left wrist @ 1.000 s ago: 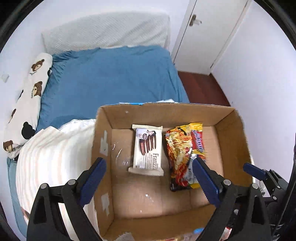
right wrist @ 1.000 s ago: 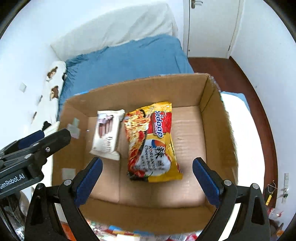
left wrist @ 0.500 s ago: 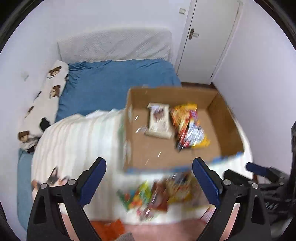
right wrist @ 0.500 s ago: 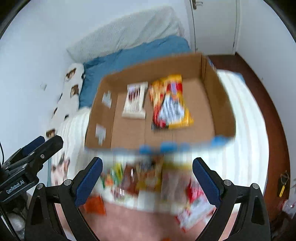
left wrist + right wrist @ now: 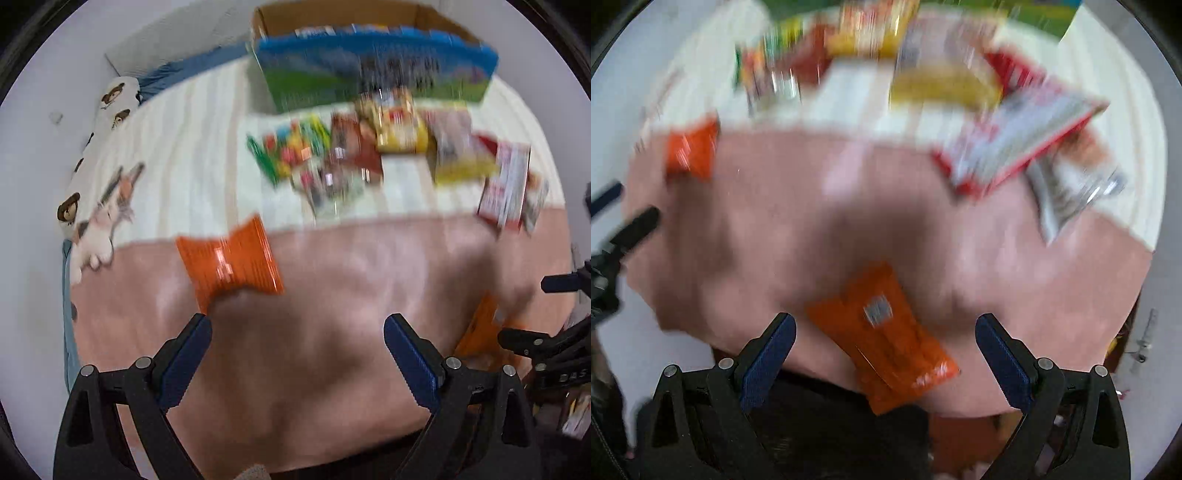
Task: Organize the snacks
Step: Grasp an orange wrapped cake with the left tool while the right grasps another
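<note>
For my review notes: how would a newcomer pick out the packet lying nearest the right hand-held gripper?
Find the pink blanket across the near part of the bed. At its near edge lies an orange packet, diagonal, between the open fingers. The other orange packet lies farther left.

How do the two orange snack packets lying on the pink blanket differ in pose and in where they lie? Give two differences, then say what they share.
The first orange packet lies far from the right gripper, near the cream blanket's edge; the second orange packet lies right between that gripper's open fingers. The first looks pinched at its middle in the left wrist view; the second lies flat and diagonal. Both are orange, ungripped, and rest on the pink blanket.
</note>
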Action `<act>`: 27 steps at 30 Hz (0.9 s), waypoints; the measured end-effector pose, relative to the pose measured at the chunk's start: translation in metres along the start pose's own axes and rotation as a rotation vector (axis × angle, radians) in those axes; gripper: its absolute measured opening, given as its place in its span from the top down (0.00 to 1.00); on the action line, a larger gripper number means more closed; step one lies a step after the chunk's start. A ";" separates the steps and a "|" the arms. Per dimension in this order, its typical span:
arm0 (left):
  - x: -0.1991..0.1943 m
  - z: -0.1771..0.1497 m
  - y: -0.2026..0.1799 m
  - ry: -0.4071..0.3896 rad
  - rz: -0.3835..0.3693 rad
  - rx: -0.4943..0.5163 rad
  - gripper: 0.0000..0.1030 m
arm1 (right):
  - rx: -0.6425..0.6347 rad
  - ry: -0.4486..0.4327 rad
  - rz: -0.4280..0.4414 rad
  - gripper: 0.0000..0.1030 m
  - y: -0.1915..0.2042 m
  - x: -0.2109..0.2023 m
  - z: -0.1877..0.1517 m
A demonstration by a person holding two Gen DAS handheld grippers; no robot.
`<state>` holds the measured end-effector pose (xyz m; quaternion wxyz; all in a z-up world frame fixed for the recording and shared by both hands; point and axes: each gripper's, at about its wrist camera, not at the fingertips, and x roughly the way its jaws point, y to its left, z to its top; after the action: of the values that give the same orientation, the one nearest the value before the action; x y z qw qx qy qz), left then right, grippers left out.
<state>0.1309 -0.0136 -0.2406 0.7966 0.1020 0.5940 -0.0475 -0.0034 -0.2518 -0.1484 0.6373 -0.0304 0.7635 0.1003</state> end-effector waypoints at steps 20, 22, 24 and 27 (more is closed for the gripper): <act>0.090 0.036 0.034 0.110 0.275 0.466 0.07 | 0.191 -0.013 0.107 0.38 0.026 0.028 0.054; 0.095 0.046 0.039 0.104 0.269 0.478 0.07 | 0.184 -0.006 0.101 0.38 0.028 0.028 0.058; 0.098 0.055 0.042 0.102 0.256 0.482 0.07 | 0.195 -0.002 0.103 0.38 0.024 0.028 0.055; 0.106 0.067 0.050 0.132 0.178 0.428 0.21 | 0.222 0.002 0.123 0.38 0.022 0.028 0.060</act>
<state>0.2345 0.0252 -0.3178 0.7174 0.3233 0.6097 -0.0954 0.0460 -0.2170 -0.1834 0.6287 0.0872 0.7709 0.0543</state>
